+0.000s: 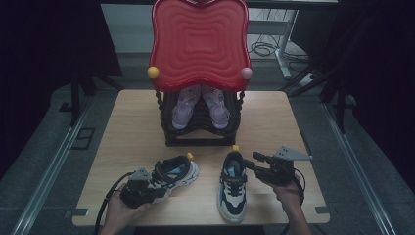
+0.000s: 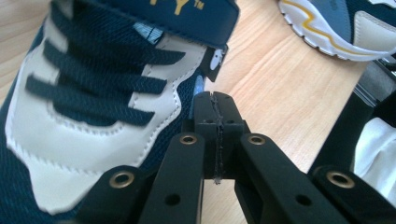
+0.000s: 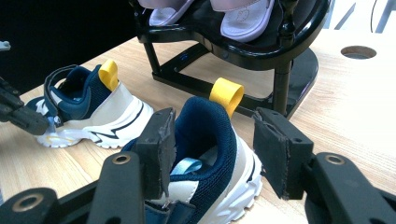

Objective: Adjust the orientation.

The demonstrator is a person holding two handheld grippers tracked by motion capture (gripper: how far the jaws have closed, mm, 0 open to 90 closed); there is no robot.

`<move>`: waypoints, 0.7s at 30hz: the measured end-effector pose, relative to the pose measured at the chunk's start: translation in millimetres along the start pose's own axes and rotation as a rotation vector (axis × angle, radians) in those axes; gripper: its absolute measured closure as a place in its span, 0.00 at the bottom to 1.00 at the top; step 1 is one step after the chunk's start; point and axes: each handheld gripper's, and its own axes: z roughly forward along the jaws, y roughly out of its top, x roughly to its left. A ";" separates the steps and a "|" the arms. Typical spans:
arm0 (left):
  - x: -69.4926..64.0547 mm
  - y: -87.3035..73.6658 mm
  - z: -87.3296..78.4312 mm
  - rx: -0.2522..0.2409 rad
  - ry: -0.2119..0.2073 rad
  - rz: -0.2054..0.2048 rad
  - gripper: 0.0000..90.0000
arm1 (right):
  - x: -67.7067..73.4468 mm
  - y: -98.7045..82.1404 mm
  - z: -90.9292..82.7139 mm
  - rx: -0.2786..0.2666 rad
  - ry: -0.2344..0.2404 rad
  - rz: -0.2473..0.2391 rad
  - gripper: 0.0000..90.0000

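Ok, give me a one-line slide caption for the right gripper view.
Open right gripper straddles the heel of a navy sneaker, pads apart from it, before the black shoe rack.

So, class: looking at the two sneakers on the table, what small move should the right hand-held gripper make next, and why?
Probably close. The right hand-held gripper stands open with its pads on either side of the heel collar of the right sneaker, not yet pressing it. Closing would secure the shoe, likely for lifting toward the black rack behind, where a pink pair already sits.
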 end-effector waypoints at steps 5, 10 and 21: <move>11.5 -3.0 -6.1 -0.015 0.022 -0.028 1.00 | 0.8 -0.2 0.8 0.004 0.003 0.002 0.54; 21.7 -5.5 -10.6 -0.034 0.039 -0.054 1.00 | 0.9 -0.2 1.1 0.005 0.002 0.004 0.54; 42.4 -9.7 -19.4 -0.067 0.074 -0.108 1.00 | 1.1 -0.3 2.0 0.012 -0.001 0.005 0.54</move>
